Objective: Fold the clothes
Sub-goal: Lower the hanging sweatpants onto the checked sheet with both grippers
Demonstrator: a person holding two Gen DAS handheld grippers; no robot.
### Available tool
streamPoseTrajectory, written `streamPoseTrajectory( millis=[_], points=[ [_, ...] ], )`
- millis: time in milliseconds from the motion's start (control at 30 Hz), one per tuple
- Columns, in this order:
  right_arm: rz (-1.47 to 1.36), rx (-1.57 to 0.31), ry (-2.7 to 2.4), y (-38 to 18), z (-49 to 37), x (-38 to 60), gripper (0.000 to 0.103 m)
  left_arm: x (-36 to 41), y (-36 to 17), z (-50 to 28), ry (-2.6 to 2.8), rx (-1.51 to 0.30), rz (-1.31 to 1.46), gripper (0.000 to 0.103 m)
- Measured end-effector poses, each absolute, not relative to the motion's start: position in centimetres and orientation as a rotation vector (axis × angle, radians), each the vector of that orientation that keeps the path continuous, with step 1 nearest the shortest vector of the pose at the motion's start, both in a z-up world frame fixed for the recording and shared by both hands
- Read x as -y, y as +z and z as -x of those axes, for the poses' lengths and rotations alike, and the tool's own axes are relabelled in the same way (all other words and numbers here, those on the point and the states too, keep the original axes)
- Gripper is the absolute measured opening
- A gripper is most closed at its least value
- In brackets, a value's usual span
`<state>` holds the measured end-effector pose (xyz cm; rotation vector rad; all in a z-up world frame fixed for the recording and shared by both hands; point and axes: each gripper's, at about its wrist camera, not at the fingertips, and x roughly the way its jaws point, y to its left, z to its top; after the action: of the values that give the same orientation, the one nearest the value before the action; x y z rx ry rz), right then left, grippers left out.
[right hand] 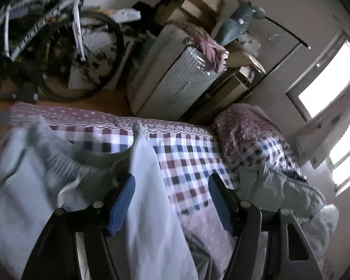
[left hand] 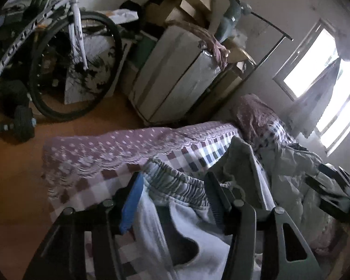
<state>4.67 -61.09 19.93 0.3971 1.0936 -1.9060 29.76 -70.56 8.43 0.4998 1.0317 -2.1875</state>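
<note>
Light grey sweatpants [left hand: 172, 186] with a ribbed elastic waistband lie on the checked bed [left hand: 198, 156]. My left gripper [left hand: 173, 183] is open, its jaws wide apart astride the waistband, fabric lying between them. In the right wrist view the same pants [right hand: 147, 163] are bunched and raised in a ridge. My right gripper [right hand: 171, 185] is open, the cloth draped by its left finger [right hand: 126, 191]. The right gripper also shows in the left wrist view [left hand: 326, 182] at the far right. A second pale grey garment [right hand: 280, 184] lies crumpled near the pillow.
A dotted purple pillow [right hand: 242, 126] sits at the bed's head under a bright window [right hand: 326, 81]. A lace-edged purple skirt [left hand: 109, 144] marks the bed's far edge. Beyond it stand a white bicycle [left hand: 74, 46], a dumbbell [left hand: 23, 126] on the wooden floor, and stacked boxes [left hand: 175, 77].
</note>
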Motion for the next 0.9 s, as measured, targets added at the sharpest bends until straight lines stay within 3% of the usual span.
streamPoseTrajectory(
  millis=[200, 367, 633, 900],
  points=[
    [-0.379, -0.955, -1.963, 23.9, -4.7, 46.7, 0.074, 66.5, 10.8, -28.9, -2.358, -1.039, -0.535, 0.066],
    [-0.398, -0.900, -2.049, 23.9, -5.2, 33.6, 0.074, 61.1, 12.2, -24.6, -2.551, -1.104, -0.592, 0.075],
    [-0.412, -0.841, -2.165, 18.8, -9.8, 16.6, 0.074, 52.8, 10.0, -15.1, -2.653, -1.265, -0.777, 0.076],
    [-0.665, -0.870, -2.166, 10.3, -10.2, 8.3, 0.073, 52.7, 6.5, -8.2, -2.516, -1.457, -0.869, 0.076]
  ],
)
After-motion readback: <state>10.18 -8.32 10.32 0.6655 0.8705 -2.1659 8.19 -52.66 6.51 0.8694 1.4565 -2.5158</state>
